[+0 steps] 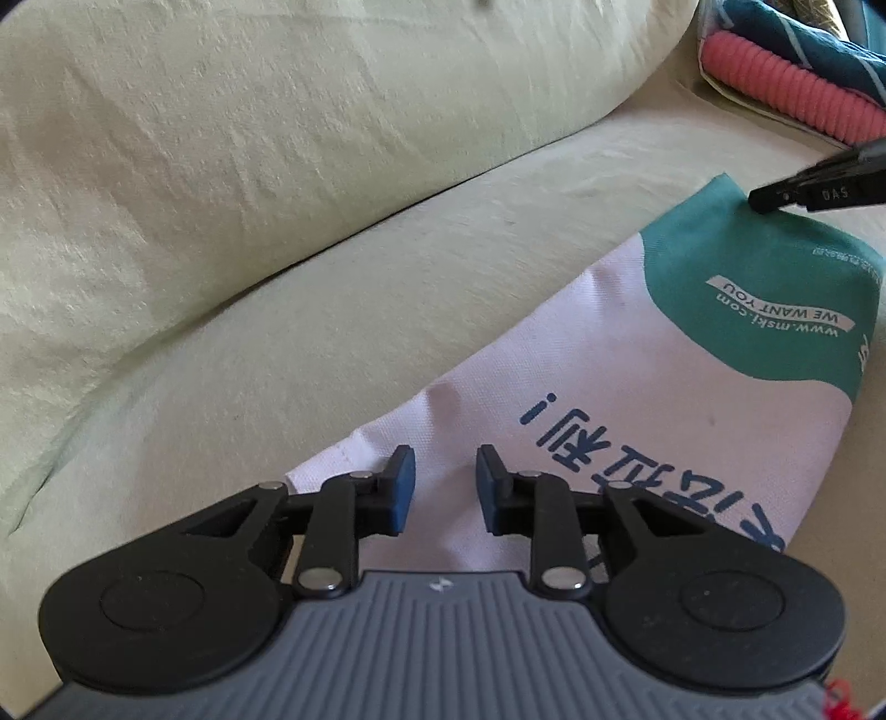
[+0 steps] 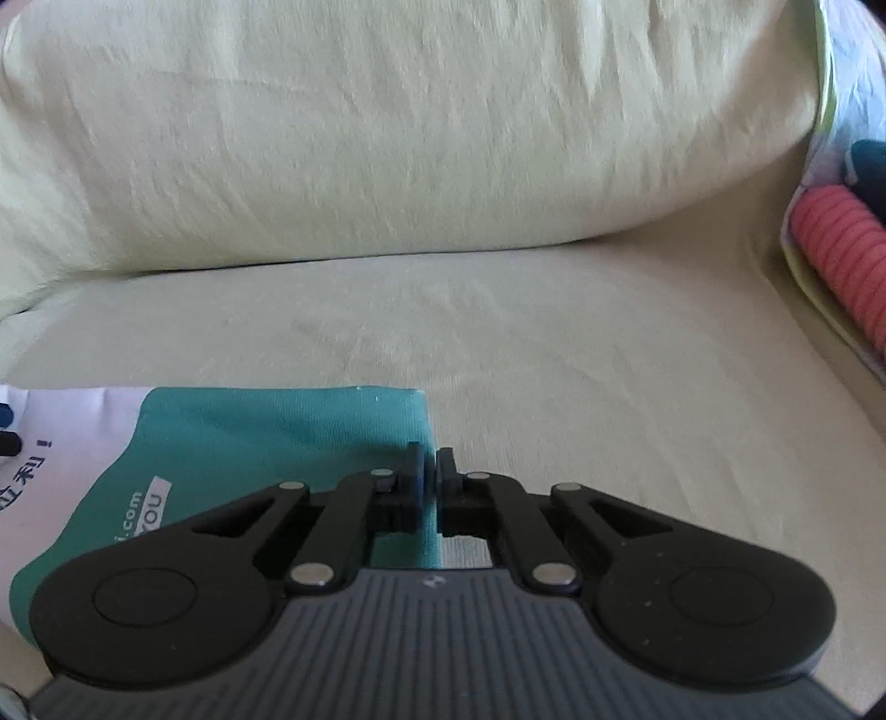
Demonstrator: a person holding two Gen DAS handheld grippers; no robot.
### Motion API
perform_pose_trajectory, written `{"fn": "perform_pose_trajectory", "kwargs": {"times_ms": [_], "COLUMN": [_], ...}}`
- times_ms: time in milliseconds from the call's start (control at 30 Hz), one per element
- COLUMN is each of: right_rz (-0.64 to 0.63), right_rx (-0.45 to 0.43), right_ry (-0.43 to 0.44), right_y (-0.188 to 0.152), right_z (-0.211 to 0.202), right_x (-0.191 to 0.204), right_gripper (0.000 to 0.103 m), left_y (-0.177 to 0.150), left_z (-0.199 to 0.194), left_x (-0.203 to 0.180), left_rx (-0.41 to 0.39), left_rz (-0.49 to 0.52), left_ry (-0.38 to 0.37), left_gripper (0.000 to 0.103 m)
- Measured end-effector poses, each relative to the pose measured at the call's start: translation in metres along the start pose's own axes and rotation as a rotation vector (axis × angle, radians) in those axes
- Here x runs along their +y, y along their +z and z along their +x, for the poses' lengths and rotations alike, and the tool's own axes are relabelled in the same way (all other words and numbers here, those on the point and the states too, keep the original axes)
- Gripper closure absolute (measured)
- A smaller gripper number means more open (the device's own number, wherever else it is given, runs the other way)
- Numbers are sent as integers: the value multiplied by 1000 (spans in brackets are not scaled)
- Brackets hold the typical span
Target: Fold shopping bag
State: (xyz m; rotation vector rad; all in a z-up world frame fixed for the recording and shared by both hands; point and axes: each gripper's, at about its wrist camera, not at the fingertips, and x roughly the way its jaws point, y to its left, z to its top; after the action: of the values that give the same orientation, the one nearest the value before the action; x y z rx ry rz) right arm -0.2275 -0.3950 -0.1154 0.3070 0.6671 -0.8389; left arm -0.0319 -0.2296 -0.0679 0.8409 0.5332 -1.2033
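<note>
A: Where, relative to each claw?
B: Flat on the pale sofa seat (image 2: 554,332), below the back cushion (image 1: 277,138); shopping bag (image 1: 637,387) folded into a long strip; left claw (image 1: 446,484) over its white end, pads apart, nothing between them, contact with the cloth impossible to tell; right claw (image 2: 431,482) pinched together on the teal end's edge, near the far corner.

A: Long axis?
B: In the left wrist view, slanting from the white end near that camera up to the teal end at right; in the right wrist view, running off leftward from the right claw.

A: Any writing?
B: "WE WANT YOU" on a grey band, "www.mski.com" beside it, both upside down in the left wrist view; large dark-blue Chinese characters with an exclamation mark on the white part; small print at the teal edge too tiny to read.

A: Elsewhere?
B: Pink ribbed roll (image 1: 786,94) and dark teal fabric (image 1: 803,44) at the sofa's far right.
</note>
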Motion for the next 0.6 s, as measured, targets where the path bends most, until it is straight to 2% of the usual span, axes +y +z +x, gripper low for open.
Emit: {"fn": "perform_pose_trajectory", "kwargs": {"times_ms": [33,67,100,167,233,300,333,367,500,600], "right_rz": [-46,-63,-109,-133,-205,-229,-217,-203,-181,-143], "right_rx": [-30,-55,-148,-167,-152,-110,-80,-55,-50,-40], "right_ry": [-55,-61,-40,62,171,138,114,94,47,34], "right_y": [5,7,10,11,5,2,2,2,7,7], "right_z": [-9,-15,-34,-41,-27,-3,9,20,22,14], "right_x": [9,15,33,47,80,89,86,82,62,47], "right_gripper": [96,94,93,93,93,93,94,94,94,94], "left_y": [0,0,1,5,6,4,-1,-7,-32,-29], "left_z": [1,1,3,7,9,9,8,7,2,-12], "left_x": [0,-1,-2,-3,-1,4,11,20,61,66], "left_rx": [-5,-10,-19,-28,-30,-32,-36,-40,-59,-57], "left_rz": [-4,-13,-17,-13,-12,-13,-32,-62,-282,-332], "left_ry": [2,2,-1,-5,-11,-14,-15,-12,-147,-143], "left_gripper": [71,72,72,73,71,75,87,94,96,96]}}
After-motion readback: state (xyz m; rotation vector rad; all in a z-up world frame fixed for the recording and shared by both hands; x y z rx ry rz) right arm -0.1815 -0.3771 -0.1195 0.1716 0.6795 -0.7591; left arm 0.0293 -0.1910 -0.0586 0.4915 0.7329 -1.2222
